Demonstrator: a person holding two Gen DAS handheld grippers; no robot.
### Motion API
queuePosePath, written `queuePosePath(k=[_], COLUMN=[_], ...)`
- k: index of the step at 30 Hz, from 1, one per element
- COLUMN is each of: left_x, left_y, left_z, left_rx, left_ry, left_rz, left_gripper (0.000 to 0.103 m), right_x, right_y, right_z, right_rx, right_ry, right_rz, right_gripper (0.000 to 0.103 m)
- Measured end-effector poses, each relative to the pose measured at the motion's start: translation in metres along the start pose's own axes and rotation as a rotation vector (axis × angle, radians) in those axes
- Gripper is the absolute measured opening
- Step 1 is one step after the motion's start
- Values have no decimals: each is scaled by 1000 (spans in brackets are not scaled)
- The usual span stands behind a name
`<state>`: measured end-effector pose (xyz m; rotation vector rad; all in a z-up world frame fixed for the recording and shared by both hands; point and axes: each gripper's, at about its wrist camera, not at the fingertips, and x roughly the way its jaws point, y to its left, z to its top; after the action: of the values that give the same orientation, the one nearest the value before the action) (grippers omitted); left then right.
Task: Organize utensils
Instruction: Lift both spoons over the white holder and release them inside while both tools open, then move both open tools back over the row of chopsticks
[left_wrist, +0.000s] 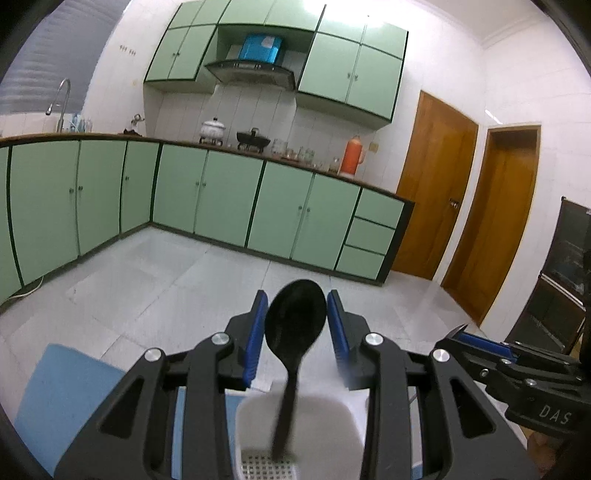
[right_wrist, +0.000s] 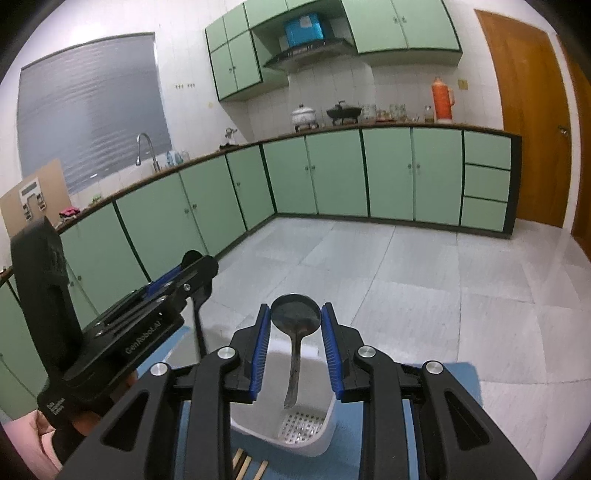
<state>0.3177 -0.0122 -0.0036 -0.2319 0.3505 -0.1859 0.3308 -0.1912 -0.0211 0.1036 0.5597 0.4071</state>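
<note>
My left gripper (left_wrist: 296, 317) is shut on the bowl of a black plastic spoon (left_wrist: 293, 325), whose handle hangs down into a white utensil holder (left_wrist: 325, 428) with a perforated bottom. My right gripper (right_wrist: 295, 321) is shut on the bowl of a dark metal ladle (right_wrist: 295, 319), whose handle hangs down over the same white holder (right_wrist: 314, 439). The left gripper also shows at the left of the right wrist view (right_wrist: 192, 266), the right gripper at the right of the left wrist view (left_wrist: 480, 339). Wooden chopsticks (right_wrist: 243, 465) lie on the blue mat (right_wrist: 369, 443) beside the holder.
The blue mat (left_wrist: 66, 391) covers the table under the holder. Beyond lie a grey tiled floor (right_wrist: 406, 266), green kitchen cabinets (left_wrist: 229, 199) with pots and an orange thermos (left_wrist: 352, 155) on the counter, and wooden doors (left_wrist: 432, 184) at the right.
</note>
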Motion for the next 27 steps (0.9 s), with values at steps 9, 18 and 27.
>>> queuePosePath(k=[9,18,27], left_x=[-34,-120,-195], left_y=[17,11,5], left_z=[-9,-44,-132], left_rx=[2,47,100], left_ry=[13,69,220], left_rz=[8,63,140], left_gripper=[55,77,77], right_x=[-15,-83,-146], right_y=[-3,-6,4], right_z=[-21,-75,-179], right_rx=[10,62,115], right_ry=[-4,-39,43], right_rz=[-16,-76,-162], right_gripper=[39,53,53])
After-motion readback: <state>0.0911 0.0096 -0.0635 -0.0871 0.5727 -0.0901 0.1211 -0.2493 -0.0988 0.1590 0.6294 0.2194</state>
